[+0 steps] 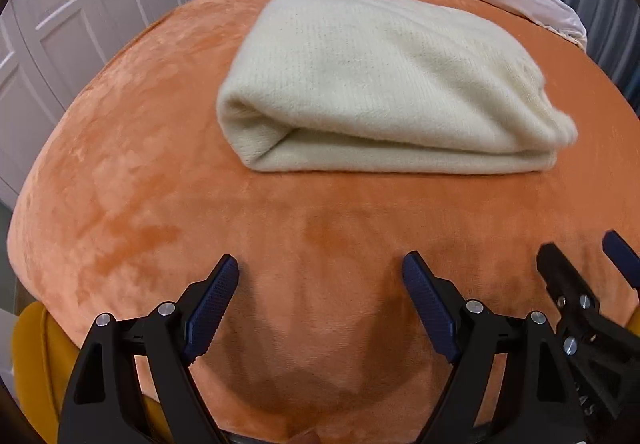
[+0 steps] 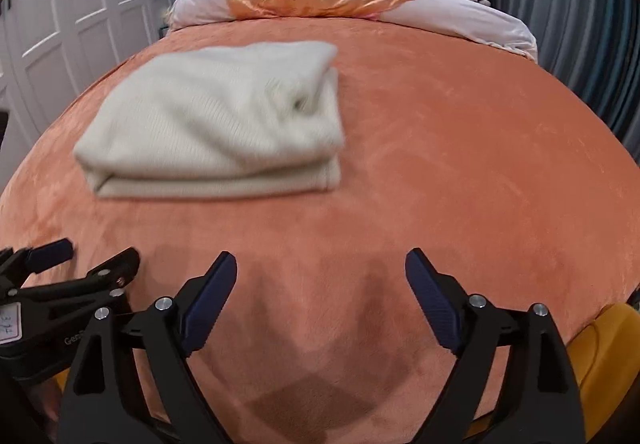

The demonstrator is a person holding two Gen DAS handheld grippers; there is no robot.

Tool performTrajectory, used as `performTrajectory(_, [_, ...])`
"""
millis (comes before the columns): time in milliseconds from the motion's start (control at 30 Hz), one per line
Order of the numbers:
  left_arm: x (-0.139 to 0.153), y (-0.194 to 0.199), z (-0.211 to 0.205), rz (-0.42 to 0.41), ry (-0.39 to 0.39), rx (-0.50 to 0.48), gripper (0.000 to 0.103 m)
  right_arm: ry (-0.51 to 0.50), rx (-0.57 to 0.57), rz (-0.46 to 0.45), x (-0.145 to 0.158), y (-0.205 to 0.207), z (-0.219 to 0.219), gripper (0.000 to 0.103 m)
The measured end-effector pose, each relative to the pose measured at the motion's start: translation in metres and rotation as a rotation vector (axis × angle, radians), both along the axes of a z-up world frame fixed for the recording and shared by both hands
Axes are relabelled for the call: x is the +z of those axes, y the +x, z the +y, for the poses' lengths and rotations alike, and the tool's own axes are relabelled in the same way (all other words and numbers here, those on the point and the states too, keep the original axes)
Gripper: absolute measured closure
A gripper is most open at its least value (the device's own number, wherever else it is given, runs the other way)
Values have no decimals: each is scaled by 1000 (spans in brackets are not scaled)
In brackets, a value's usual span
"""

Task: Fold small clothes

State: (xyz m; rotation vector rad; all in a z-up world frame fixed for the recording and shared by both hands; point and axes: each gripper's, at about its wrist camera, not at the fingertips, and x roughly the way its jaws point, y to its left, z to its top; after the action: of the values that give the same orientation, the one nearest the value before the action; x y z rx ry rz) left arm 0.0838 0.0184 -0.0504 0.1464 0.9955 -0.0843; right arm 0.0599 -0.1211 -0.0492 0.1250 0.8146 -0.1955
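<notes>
Fuzzy knit sweater (image 1: 384, 84) on plush velvety bedspread (image 1: 160, 172).

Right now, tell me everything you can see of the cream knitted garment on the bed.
The cream knitted garment is soft and fuzzy with a fine ribbed knit. It lies folded into a thick, roughly rectangular bundle, stacked layers showing along its near edge, flat on the orange bedspread. Only the bedspread touches it; both open grippers are apart from it.

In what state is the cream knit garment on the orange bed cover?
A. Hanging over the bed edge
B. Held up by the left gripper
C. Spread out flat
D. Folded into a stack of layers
D: the cream knit garment lies in stacked layers on the orange bed cover, with both grippers open and apart from it.
</notes>
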Motion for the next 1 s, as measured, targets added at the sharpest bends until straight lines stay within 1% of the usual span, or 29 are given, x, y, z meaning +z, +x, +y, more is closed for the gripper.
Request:
performTrajectory(67, [-2,-4,1,-30,-6,1,21,23,-12,8,-7,-2,-3,18])
performTrajectory(133, [-5,-6,2,-55,-6,-4,20,50,-33,29,-16,-3,-7,14])
performTrajectory(267, [-10,-10,2,-96,-1,-4,15,28,-36,-6,-21,-9,-3,12])
performTrajectory(333, [-12,-9,4,-112,-9,7,11,26,-42,-2,-23,-10,-3,9])
performTrajectory(467, [-15,-12,4,-164,-11,22,10,29,-51,5,-24,-9,-5,5])
performTrajectory(1000, [-19,-10,3,-171,-21,29,9,30,-43,1,-24,-10,-6,5])
